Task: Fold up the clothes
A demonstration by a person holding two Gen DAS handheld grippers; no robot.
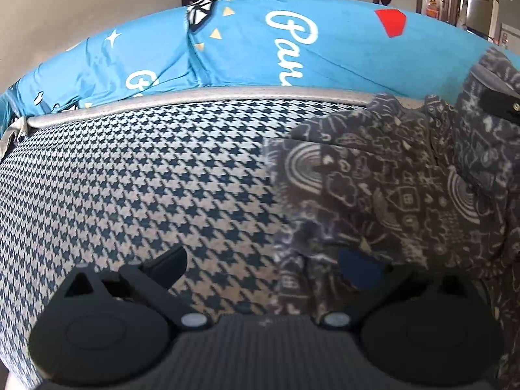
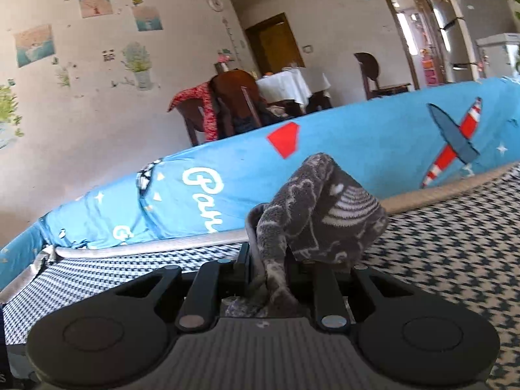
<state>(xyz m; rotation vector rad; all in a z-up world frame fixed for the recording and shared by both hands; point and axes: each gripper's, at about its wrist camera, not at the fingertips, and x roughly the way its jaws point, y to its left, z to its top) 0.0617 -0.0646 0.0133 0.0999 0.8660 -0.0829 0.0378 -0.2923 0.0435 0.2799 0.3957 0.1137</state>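
Grey doodle-print garment [image 2: 325, 214] is pinched in my right gripper [image 2: 269, 266] near the houndstooth mattress [image 2: 438, 243] far edge; my left gripper [image 1: 260, 266] is spread wide.

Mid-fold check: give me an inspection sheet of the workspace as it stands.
Surface: houndstooth cushion, grey piping along its far edge.
Job's things: dark patterned garment, partly lifted, rumpled on the right side.
Clutter: nothing seen.
Grippers: right gripper shut on a bunched fold of the garment; left gripper open, one finger at the garment's edge.
Cables: nothing seen.
Surroundings: blue printed cover behind the cushion; dining table, chairs, fridge, wall stickers beyond.
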